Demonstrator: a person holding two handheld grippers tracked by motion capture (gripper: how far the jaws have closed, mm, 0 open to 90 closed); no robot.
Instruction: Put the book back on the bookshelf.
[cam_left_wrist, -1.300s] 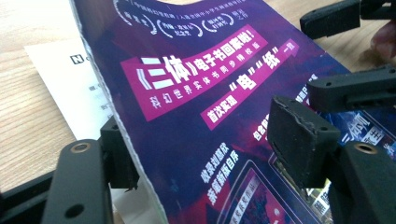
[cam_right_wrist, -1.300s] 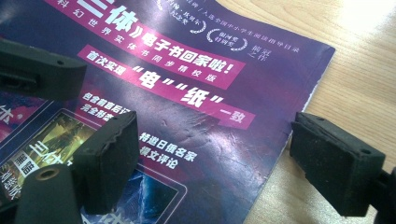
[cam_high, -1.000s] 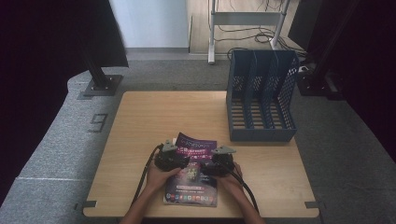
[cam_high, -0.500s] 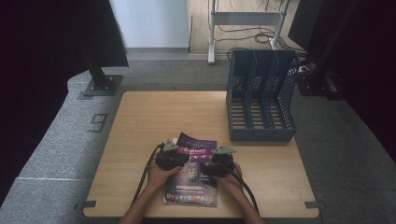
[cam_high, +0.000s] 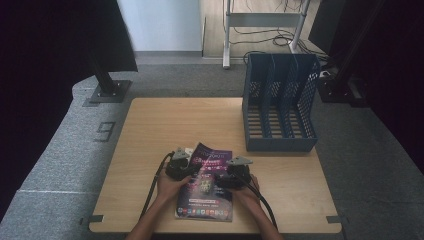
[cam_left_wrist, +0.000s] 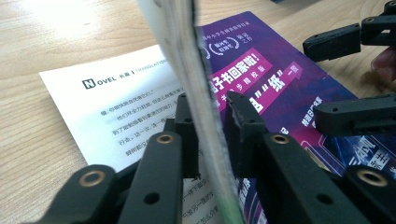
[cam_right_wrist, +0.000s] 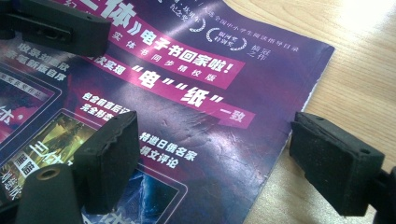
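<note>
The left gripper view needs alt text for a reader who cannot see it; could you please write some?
The left tongs pinch the lifted edge of a purple magazine lying on a wooden table, baring a white printed page beneath. The right tongs hang open over the cover at the right.

We see a glossy purple magazine cover (cam_right_wrist: 196, 107) crossed by magenta bands with white lettering, its lower corner bearing small multicoloured picture panels. Beneath it lies a white printed page (cam_left_wrist: 116, 107) with black text and a black logo square. The jaws of both grippers are matte black. The wooden table (cam_high: 165, 125) is pale tan with fine grain, and the perforated plastic file rack (cam_high: 280, 100) is slate blue
</note>
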